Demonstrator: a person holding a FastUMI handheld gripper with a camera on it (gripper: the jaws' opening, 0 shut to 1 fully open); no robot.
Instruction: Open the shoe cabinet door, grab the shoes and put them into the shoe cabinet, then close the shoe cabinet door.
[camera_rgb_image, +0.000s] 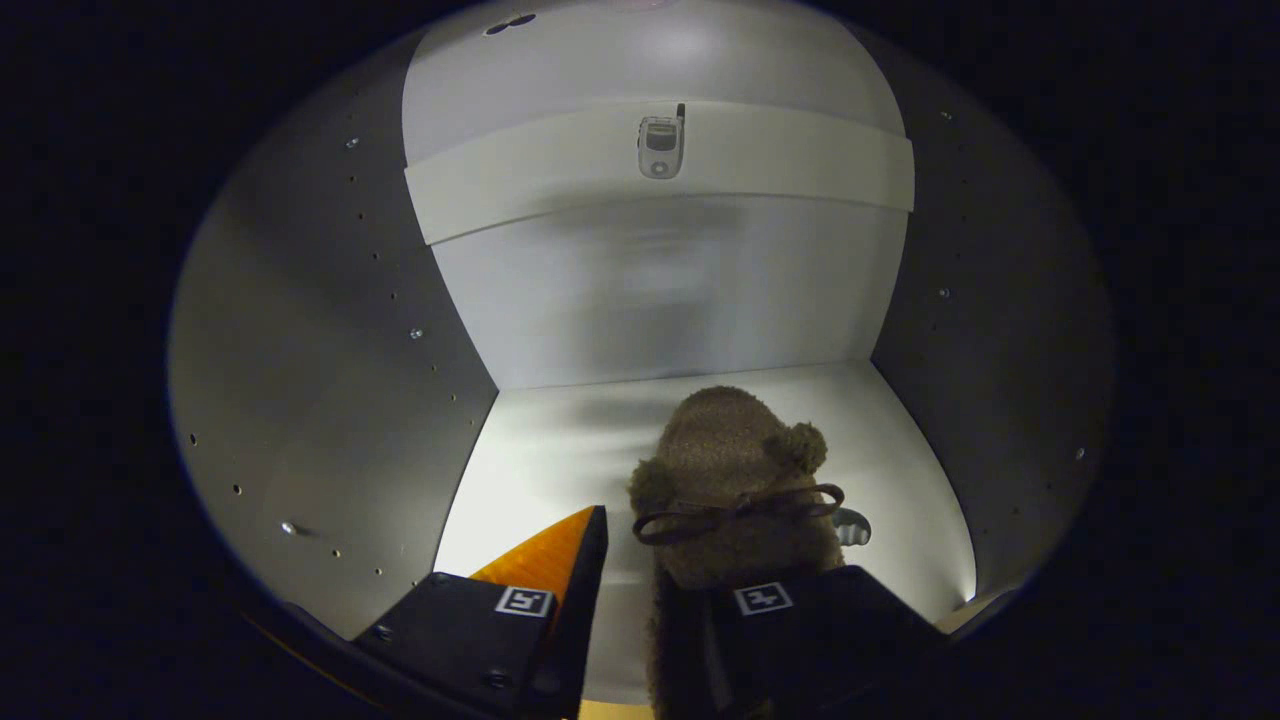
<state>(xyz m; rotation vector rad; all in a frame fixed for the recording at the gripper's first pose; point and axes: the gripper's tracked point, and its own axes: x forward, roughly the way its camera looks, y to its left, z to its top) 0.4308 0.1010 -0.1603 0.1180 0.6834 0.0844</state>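
Observation:
A brown fuzzy slipper (730, 470) with two small ears and a dark bow lies on the white floor of the shoe cabinet (540, 450), toe pointing at the back wall. My gripper (665, 560) is inside the cabinet, low over the slipper's heel end. One finger (575, 560) stands left of the slipper, with a strip of white floor showing between them. The other finger (790, 600) lies over the slipper's opening and hides its heel. The jaws stand apart and look open.
Grey side walls (330, 380) with rows of peg holes close in on both sides. A white back panel (670, 300) stands beyond the slipper. A white shelf (800, 165) runs overhead, with a small silver phone-like thing (660, 145) on it.

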